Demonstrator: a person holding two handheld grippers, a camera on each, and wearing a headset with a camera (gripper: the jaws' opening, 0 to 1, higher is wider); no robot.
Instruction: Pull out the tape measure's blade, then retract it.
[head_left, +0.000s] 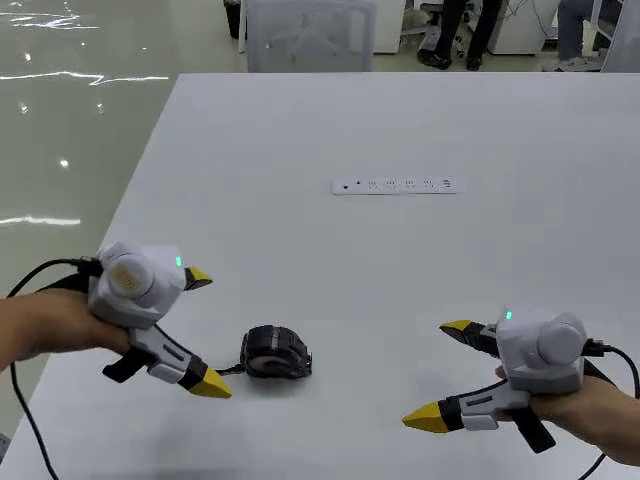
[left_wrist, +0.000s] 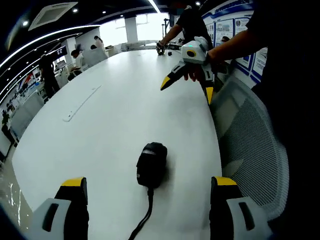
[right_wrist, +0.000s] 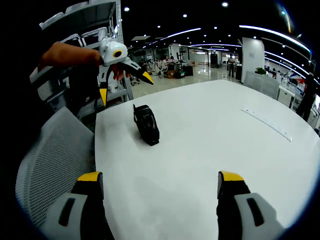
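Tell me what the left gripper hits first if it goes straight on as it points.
The tape measure: it lies straight ahead of the left gripper, centred between its open jaws; nothing visible between, though depth is unclear.

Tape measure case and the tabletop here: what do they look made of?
The tape measure: black case, probably plastic, perhaps rubber-coated, with a mostly matte look and faint highlights; too small to be sure. The table: white, smooth laminate or painted board, judging by its even, softly reflective surface.

We note the yellow-tipped left gripper (left_wrist: 149, 182) with jaws wide apart. A black rounded tape measure (left_wrist: 152, 164) lies between them on the white tabletop (left_wrist: 115, 115), touching neither, its black cord (left_wrist: 145, 217) trailing toward us. Beyond it, the hand-held right gripper (left_wrist: 186, 91) hovers with jaws spread.
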